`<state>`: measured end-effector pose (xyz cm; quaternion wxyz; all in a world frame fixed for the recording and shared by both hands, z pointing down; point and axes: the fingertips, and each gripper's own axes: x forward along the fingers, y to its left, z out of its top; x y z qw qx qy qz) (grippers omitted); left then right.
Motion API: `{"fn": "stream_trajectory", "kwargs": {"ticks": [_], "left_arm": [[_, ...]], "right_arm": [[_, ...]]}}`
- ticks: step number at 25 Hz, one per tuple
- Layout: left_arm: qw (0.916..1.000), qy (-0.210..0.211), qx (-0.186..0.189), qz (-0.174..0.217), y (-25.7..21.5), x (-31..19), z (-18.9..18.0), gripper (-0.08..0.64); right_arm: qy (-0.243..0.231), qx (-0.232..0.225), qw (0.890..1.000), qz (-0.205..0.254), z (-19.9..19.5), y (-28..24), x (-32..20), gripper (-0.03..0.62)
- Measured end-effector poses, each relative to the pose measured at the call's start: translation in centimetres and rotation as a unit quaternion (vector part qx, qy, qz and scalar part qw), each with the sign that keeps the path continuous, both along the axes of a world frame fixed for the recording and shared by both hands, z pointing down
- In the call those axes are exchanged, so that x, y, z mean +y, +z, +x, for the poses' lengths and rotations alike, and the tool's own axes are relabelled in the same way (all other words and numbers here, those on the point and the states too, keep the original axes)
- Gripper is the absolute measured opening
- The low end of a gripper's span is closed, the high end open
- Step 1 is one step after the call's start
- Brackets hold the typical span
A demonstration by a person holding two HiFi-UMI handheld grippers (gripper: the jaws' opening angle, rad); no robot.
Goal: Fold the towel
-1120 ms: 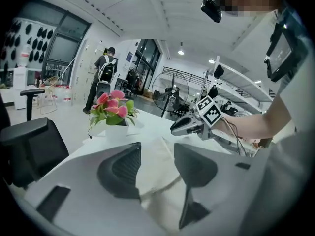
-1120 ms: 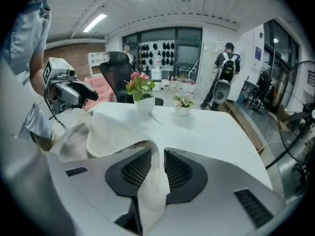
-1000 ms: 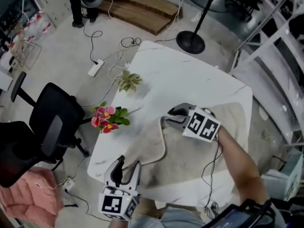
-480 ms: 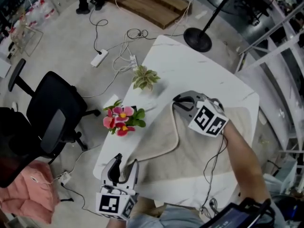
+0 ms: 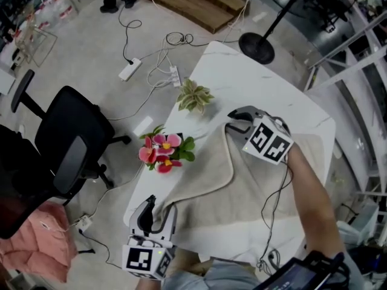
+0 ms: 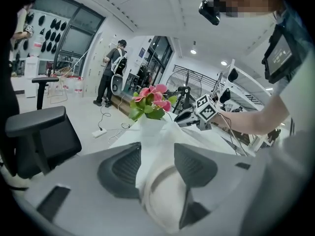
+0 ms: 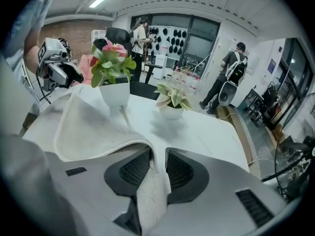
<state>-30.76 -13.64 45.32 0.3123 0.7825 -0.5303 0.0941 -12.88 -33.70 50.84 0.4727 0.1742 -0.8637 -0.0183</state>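
White worktop [image 5: 254,83] bears the towel [image 5: 242,192], mid-fold: left claw [image 5: 161,205] clamps its corner at eight o'clock, right claw [image 5: 234,121], jaws just eased wider, pinches the lifted flap at twelve o'clock, which likely next needs laying down squarely.

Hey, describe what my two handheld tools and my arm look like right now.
The left tool and right tool are light grey with dark ribbed pads. The left cube and right cube are white with black square markers. A thin black cable runs from the right tool along the sleeveless forearm. The right tool's jaws have just been opening, towel between them.
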Motion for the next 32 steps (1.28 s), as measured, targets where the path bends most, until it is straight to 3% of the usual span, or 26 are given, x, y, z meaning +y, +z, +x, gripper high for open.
{"fn": "stream_trajectory", "kwargs": {"ticks": [7, 11, 15, 22, 28, 32], "left_arm": [[0.9998, 0.011, -0.013, 0.014, -0.6, 0.2, 0.3, 0.213], [0.9996, 0.016, -0.015, 0.019, -1.4, 1.0, 1.7, 0.213], [0.9992, 0.019, -0.025, 0.026, -2.0, 2.1, 3.4, 0.213], [0.9980, 0.031, -0.044, 0.032, -2.6, 5.0, 5.7, 0.213], [0.9962, 0.057, -0.048, 0.046, -4.6, 7.1, 10.3, 0.213], [0.9950, 0.073, -0.039, 0.056, -5.3, 8.6, 13.3, 0.213]], "right_arm": [[0.039, -0.051, 0.998, 0.010, 2.5, -4.2, 1.3, 0.112], [0.079, -0.106, 0.991, 0.022, 4.6, -7.4, 3.3, 0.104], [0.117, -0.131, 0.984, 0.032, 8.1, -9.4, 7.0, 0.086], [0.165, -0.166, 0.972, -0.021, 11.4, -6.7, 16.3, 0.084], [0.220, -0.207, 0.951, -0.063, 12.9, -4.3, 25.3, 0.080], [0.223, -0.198, 0.951, -0.087, 13.5, -2.1, 30.4, 0.078]]}}
